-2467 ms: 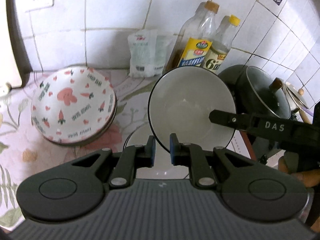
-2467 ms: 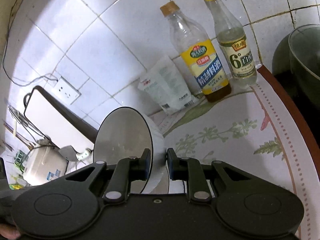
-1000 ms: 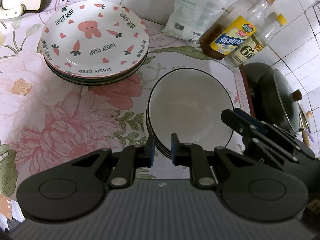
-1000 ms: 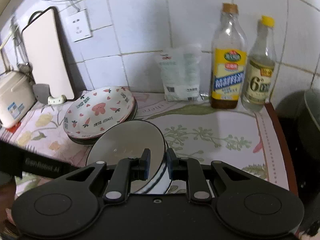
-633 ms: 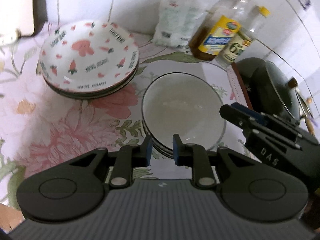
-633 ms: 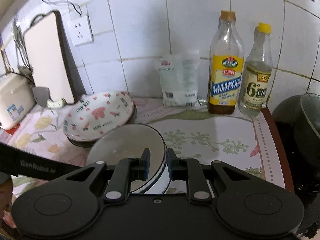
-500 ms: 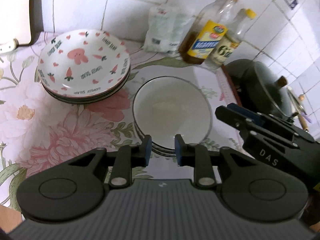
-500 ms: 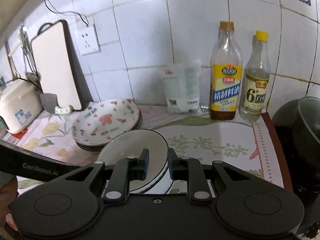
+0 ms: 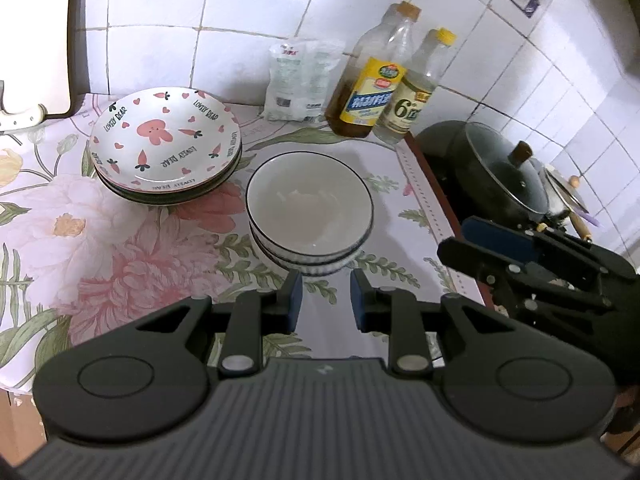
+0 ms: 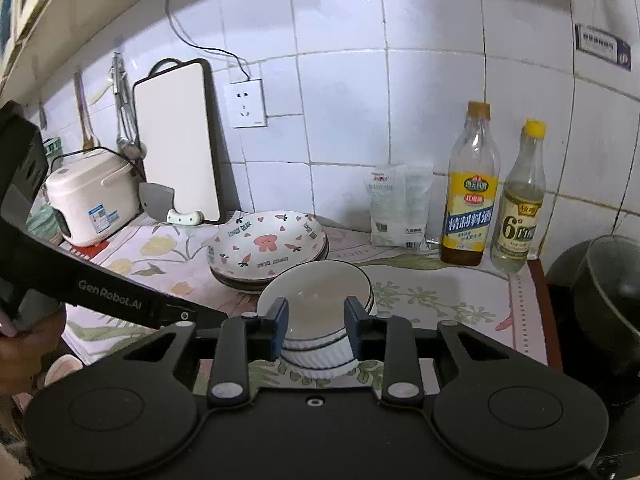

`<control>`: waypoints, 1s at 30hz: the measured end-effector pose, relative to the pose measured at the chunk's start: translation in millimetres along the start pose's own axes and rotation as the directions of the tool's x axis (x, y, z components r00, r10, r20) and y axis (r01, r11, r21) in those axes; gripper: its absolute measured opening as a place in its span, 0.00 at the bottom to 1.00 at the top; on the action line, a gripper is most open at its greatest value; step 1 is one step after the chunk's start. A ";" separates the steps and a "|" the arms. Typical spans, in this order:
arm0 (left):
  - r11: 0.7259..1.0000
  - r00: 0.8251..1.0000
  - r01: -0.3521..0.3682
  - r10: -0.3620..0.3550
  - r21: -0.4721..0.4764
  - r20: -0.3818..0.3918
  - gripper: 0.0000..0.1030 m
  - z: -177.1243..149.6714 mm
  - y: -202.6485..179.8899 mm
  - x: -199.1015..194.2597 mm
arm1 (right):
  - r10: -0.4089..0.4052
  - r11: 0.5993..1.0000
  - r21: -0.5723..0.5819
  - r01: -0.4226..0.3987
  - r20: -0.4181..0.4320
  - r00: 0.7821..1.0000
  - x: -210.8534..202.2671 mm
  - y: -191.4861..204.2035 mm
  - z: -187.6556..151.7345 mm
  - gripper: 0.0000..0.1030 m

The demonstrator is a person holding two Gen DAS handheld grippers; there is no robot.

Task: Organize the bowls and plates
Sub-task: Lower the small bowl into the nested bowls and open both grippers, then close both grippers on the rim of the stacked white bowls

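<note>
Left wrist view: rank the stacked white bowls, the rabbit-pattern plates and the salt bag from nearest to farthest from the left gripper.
1. Stacked white bowls, just ahead of the left gripper.
2. Rabbit-pattern plates, farther back on the left.
3. Salt bag, against the tiled wall.

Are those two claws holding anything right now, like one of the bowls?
No, nothing is held. The left claw and right claw have both just opened and are clear of the stacked white bowls.

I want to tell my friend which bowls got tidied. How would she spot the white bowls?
Find the flowery tablecloth below the white tiled wall. Between the stack of bunny-and-carrot plates and the two bottles by the wall stands a small stack of white bowls. They are the only plain white dishes, each with a thin dark rim.
</note>
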State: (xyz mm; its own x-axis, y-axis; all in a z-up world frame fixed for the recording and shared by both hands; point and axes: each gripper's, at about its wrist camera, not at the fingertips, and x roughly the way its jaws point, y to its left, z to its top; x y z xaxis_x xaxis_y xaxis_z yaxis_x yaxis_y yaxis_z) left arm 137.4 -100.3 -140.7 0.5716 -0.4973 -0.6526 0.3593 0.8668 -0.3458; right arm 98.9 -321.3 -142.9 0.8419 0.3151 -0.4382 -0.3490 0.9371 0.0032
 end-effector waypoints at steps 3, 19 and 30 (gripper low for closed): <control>1.000 1.000 -0.001 0.000 0.020 0.027 0.24 -11.2 -0.5 -5.7 | -0.018 1.000 -0.023 0.018 0.001 1.000 -7.6 4.5 -8.7 0.42; 0.994 0.984 -0.006 -0.014 0.109 0.177 0.40 -58.6 8.7 20.0 | 0.019 0.999 -0.026 -0.019 -0.010 1.000 13.8 -1.0 -69.7 0.56; 0.998 0.990 0.056 -0.058 0.015 0.132 0.60 -54.3 20.0 43.4 | -0.029 0.999 -0.017 0.028 -0.044 0.999 70.3 -14.7 -107.8 0.74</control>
State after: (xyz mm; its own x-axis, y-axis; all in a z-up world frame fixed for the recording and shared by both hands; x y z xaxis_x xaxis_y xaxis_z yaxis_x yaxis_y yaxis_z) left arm 129.3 -102.5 -212.5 0.6425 -0.5471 -0.5366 0.4021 0.8367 -0.3718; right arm 118.8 -329.1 -270.6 0.8326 0.2806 -0.4776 -0.3321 0.9429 -0.0249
